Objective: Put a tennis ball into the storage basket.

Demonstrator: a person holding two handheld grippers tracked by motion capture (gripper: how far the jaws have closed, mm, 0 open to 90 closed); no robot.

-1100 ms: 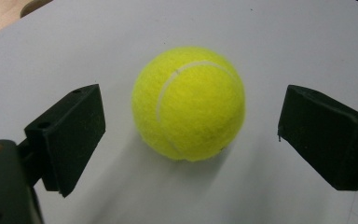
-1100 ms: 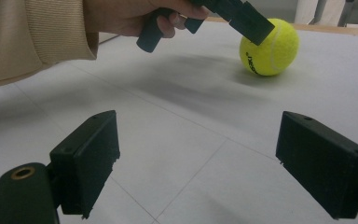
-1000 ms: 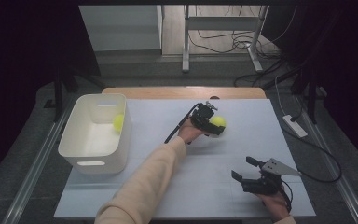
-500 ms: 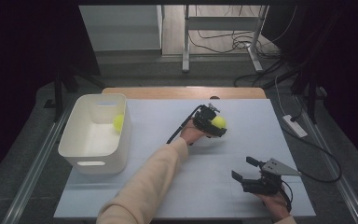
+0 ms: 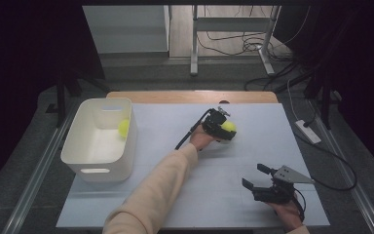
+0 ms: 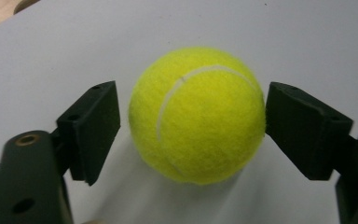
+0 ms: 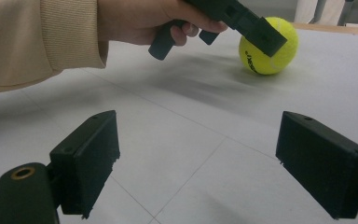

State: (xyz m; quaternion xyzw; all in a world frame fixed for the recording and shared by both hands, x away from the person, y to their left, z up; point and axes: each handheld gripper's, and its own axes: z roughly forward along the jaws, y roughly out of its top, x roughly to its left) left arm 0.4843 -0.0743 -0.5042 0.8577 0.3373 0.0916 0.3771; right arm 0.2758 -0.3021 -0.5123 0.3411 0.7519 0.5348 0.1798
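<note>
Tennis ball point(image 6: 197, 114) sits between closing left gripper point(image 6: 191, 121) (left-side contact unclear).

Two tennis balls point(image 5: 228, 126) point(image 5: 123, 127), one white bin point(image 5: 97, 168), two grippers point(image 5: 222, 129) point(image 5: 254, 179).

Overhead, facing forward and down across the pale grey worktop point(image 5: 253, 146); claw-mounted cameras close, low; shared: fuzzy yellow-green tennis ball point(image 6: 197, 114).
</note>
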